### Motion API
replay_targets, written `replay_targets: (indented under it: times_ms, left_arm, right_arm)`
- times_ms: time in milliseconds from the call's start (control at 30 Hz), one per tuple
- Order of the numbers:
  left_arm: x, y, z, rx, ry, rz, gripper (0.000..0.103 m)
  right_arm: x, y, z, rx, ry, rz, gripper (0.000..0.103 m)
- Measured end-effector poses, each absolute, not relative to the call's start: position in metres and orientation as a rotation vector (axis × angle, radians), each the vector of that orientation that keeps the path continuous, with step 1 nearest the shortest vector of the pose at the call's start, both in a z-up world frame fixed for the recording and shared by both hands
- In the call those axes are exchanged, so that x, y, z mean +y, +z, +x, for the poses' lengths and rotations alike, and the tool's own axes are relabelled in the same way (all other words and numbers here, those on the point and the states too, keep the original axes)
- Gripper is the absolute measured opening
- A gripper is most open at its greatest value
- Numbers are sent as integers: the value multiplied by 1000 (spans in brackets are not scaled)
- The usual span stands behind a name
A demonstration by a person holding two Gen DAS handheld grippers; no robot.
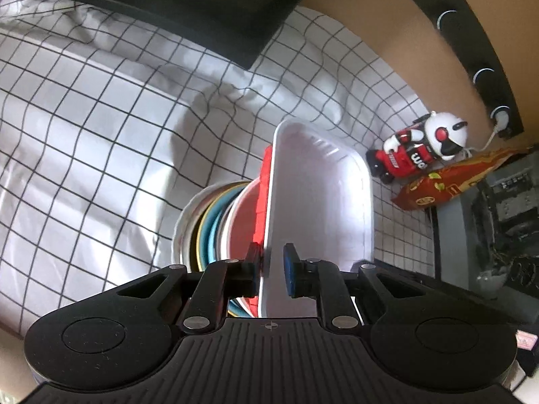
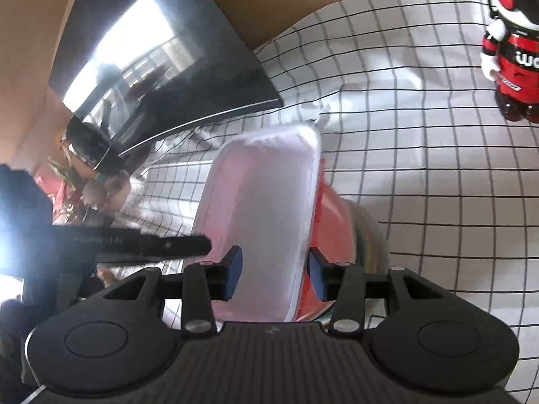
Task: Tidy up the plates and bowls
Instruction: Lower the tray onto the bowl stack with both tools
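Fingers [image 1: 256,262] of the left gripper [image 1: 273,269] are seen narrowed on the rim of the white rectangular dish [image 1: 320,208] at lower centre, while the right gripper [image 2: 274,271] is held wider, straddling its opposite rim. Behind it, red dish [image 1: 264,202] and nested bowls [image 1: 209,222] are stacked on edge (tilted); a slip could be caused, toppling them onto the checked cloth [image 1: 84,134].

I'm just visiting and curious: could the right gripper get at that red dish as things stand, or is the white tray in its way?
Probably not cleanly. The white tray sits between the right gripper pads and covers most of the red dish, leaving only its edge showing beside the right pad. The tray would likely have to go first.
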State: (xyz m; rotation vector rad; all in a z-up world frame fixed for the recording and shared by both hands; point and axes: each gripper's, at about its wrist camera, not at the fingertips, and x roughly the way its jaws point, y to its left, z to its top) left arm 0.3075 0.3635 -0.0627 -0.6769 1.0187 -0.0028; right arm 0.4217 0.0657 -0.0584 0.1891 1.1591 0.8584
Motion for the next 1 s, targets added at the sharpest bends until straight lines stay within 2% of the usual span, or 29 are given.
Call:
replay_targets:
  times_ms: [600, 1000]
  left_arm:
    - [392, -74, 297, 997, -56, -775, 18]
    - [381, -82, 298, 995, -120, -777, 18]
  right_arm:
    - [88, -49, 407, 1152, 790, 139, 44]
    - [75, -50, 397, 1163, 748, 117, 46]
